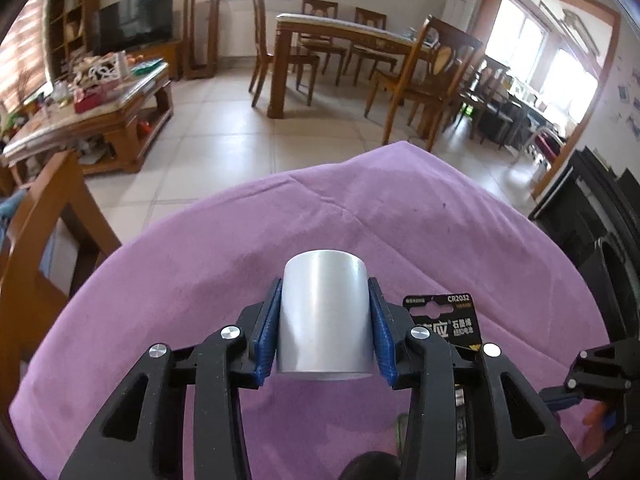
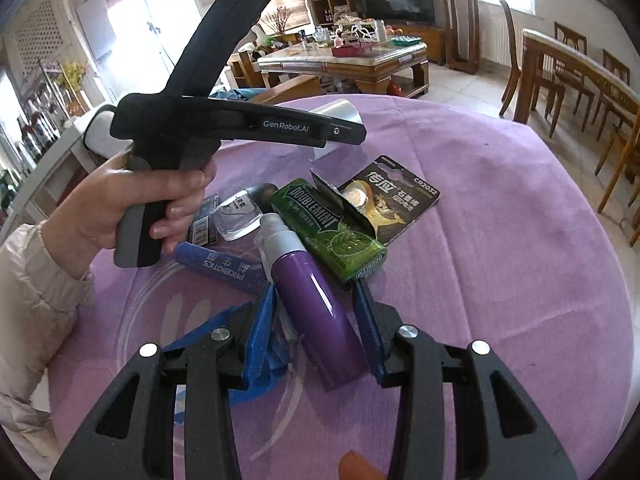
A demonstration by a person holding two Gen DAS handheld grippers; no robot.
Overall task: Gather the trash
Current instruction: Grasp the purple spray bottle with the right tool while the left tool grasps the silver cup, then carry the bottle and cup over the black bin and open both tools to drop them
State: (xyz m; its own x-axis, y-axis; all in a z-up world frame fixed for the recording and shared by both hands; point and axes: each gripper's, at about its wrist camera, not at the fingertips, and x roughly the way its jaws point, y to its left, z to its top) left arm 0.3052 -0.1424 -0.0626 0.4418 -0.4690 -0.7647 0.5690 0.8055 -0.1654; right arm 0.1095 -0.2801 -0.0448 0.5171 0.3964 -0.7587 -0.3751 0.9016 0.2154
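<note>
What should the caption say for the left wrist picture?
Left hand-held gripper clamps a silver cup on the purple cloth.

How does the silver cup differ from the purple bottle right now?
The silver cup is short, wide and plain metal; the purple bottle is slim, glossy and silver-necked. The cup stands upright, while the bottle lies tilted among the litter. Each sits between blue gripper pads.

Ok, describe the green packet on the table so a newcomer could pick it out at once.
Start at the table under the purple cloth and find the heap of small trash on it. The green Doublemint gum packet lies there between the purple bottle and the black battery card. It is the only green item, a glossy flat pack with a leaf print.
</note>
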